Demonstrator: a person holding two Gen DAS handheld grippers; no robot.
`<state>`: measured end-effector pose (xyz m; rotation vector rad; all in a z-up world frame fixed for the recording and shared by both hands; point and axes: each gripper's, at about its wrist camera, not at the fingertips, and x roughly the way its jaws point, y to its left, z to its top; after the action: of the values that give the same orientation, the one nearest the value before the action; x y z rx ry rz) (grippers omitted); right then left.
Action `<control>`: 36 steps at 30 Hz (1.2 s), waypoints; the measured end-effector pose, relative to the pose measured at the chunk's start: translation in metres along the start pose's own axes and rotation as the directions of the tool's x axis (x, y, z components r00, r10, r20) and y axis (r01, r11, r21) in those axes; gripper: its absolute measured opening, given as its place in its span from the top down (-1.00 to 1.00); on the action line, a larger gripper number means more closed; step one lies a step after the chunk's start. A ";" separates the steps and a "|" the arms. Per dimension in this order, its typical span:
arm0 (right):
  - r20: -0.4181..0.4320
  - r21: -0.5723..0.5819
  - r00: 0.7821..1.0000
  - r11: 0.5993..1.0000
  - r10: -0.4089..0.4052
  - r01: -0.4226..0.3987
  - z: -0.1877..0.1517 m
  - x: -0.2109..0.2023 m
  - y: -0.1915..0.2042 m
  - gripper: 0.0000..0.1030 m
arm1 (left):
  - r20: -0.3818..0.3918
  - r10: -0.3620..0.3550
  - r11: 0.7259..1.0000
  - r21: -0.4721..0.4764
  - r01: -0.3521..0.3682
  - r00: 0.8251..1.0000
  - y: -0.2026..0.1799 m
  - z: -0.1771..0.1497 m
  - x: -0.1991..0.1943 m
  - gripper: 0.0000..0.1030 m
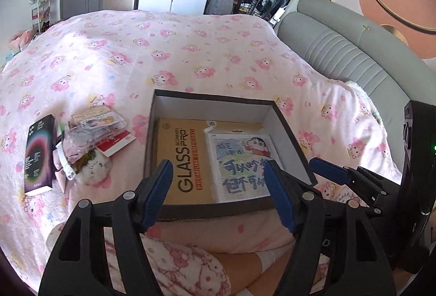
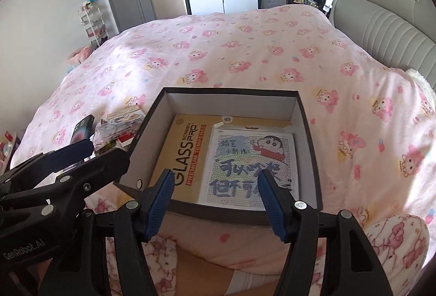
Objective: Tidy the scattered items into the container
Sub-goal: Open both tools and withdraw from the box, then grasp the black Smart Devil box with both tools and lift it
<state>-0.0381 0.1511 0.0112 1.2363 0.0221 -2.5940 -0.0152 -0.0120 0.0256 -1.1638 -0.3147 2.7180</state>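
On a bed (image 1: 190, 50) covered in a pink cartoon-print quilt, a dark rainbow-printed box (image 1: 38, 154) lies at far left, just beside a loose heap: clear plastic packets (image 1: 95, 127) on top of a red-and-white card (image 1: 117, 143), with a small white plush toy (image 1: 95, 168) touching the heap's near edge. To their right sits the container, an open dark cardboard box (image 1: 152, 132) with pale inner walls. Inside it, flat on the bottom, lie a tan screen-protector package (image 1: 179, 159) on the left and a cartoon-printed packet (image 1: 239, 162) on the right, partly overlapping it. The left gripper (image 1: 218, 195) hangs over the box's near rim, its blue-padded fingers spread wide and holding nothing. The right gripper (image 2: 216, 203) hovers just beside it at the same near edge, likewise spread wide and empty, looking down on both items in the box. At far right, a grey padded headboard (image 1: 340, 50) borders the bed
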 end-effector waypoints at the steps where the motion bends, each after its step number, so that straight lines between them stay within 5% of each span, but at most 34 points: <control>1: 0.002 -0.011 1.000 1.000 0.008 -0.008 0.001 0.000 0.005 -0.17 | 0.005 0.006 1.000 -0.006 -0.006 1.000 0.005 -0.001 -0.004 -0.37; 5: -0.007 -0.064 1.000 0.998 0.027 -0.027 0.005 0.009 0.030 -0.17 | 0.003 0.004 0.999 -0.044 -0.004 1.000 0.032 -0.008 -0.015 -0.37; 10: -0.020 -0.141 0.998 0.988 0.057 -0.059 0.014 0.029 0.084 -0.17 | 0.022 0.084 0.989 -0.128 -0.080 0.996 0.082 -0.015 -0.032 -0.37; 18: -0.121 -0.276 0.966 0.926 0.231 -0.256 0.023 0.064 0.189 -0.16 | 0.033 0.161 0.940 -0.309 -0.143 0.986 0.179 -0.036 -0.056 -0.37; 24: -0.249 -0.261 0.917 0.890 0.311 -0.373 0.028 0.106 0.230 -0.16 | -0.005 0.268 0.855 -0.459 -0.240 0.964 0.260 -0.060 -0.049 -0.36; 28: -0.363 -0.245 0.861 0.855 0.357 -0.458 0.035 0.144 0.257 -0.16 | -0.060 0.254 0.786 -0.569 -0.242 0.965 0.317 -0.082 -0.015 -0.29; 31: -0.410 -0.265 0.845 0.842 0.344 -0.471 0.037 0.168 0.277 -0.16 | -0.103 0.252 0.736 -0.625 -0.260 0.962 0.352 -0.093 0.009 -0.12; 36: -0.488 -0.271 0.816 0.834 0.311 -0.480 0.040 0.209 0.292 0.03 | -0.105 0.247 0.690 -0.679 -0.251 0.963 0.394 -0.096 0.034 0.02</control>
<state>-0.1222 -0.1844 -0.0944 1.4384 0.3040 -1.8045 0.0039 -0.3713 -0.1644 -1.4575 -1.3664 2.9031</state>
